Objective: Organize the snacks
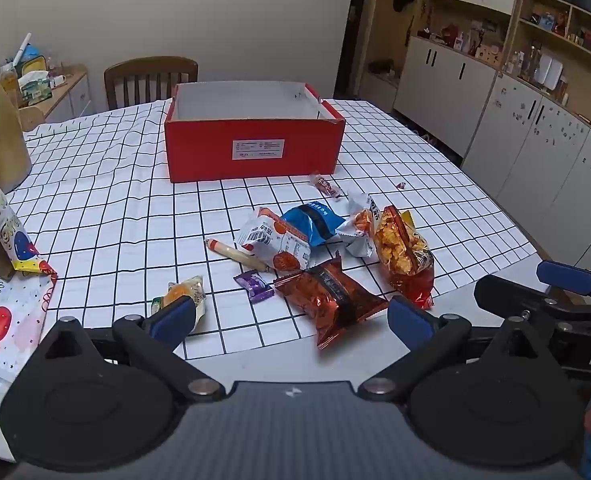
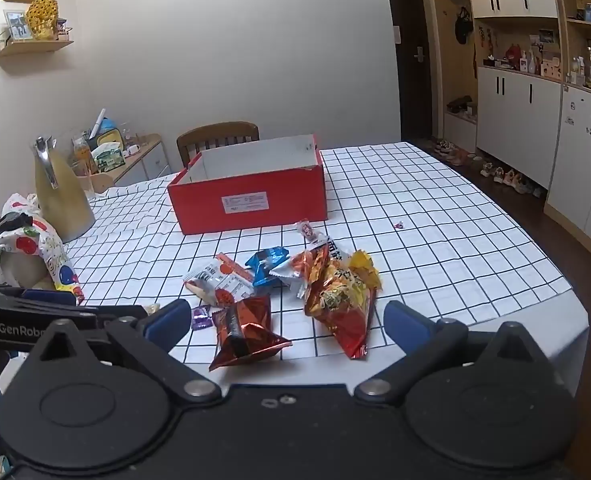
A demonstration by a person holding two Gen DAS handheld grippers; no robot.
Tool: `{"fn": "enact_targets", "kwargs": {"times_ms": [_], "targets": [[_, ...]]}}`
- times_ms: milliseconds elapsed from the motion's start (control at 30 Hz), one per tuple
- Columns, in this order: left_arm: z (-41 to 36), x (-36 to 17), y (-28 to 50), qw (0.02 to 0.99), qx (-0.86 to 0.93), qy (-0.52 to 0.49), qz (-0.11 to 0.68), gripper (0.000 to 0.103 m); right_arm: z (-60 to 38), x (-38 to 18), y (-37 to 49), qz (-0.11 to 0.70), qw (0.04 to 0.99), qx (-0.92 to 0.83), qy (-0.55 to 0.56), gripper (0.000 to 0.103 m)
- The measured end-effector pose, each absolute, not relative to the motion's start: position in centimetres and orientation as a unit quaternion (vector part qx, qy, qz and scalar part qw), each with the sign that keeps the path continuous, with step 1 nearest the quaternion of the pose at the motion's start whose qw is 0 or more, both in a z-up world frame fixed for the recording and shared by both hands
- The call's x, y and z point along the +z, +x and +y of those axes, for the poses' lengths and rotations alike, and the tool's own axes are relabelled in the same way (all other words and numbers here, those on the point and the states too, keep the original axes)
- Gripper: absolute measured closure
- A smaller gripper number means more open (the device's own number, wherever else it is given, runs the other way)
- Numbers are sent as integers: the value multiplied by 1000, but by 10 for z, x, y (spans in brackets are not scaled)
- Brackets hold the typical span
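An open red box (image 1: 251,148) (image 2: 251,200) stands on the checked tablecloth, its white inside showing nothing. In front of it lies a pile of snacks: a copper foil packet (image 1: 331,300) (image 2: 245,330), a clear bag of orange puffs (image 1: 403,256) (image 2: 341,300), a blue packet (image 1: 313,224) (image 2: 267,264), a white-and-orange packet (image 1: 277,242) (image 2: 221,282), a sausage stick (image 1: 237,254), a purple candy (image 1: 254,286) (image 2: 200,317). My left gripper (image 1: 291,320) is open and empty, near the front edge over the copper packet. My right gripper (image 2: 287,322) is open and empty, just right of the left one.
A small red snack stick (image 1: 326,186) (image 2: 308,230) and a tiny candy (image 1: 400,185) (image 2: 398,224) lie near the box. A small orange-and-white packet (image 1: 187,294) sits by my left finger. A tan jug (image 2: 61,196) and balloon-print bags (image 1: 5,240) stand left. A chair (image 1: 151,80) is behind.
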State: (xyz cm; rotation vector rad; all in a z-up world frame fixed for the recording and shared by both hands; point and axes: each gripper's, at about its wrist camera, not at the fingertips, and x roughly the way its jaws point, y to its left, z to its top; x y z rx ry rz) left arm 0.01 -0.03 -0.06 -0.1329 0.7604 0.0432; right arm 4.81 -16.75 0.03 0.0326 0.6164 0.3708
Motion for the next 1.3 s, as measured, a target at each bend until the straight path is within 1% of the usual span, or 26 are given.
{"fn": "enact_targets", "kwargs": {"times_ms": [267,1300], "targets": [[6,0,2,926,20,-74,371,0,-173,0,53,310,932,186,36,0],[3,1,-3,927,33,-76,366,0,-174,2,53,309,930,194,42,0]]}}
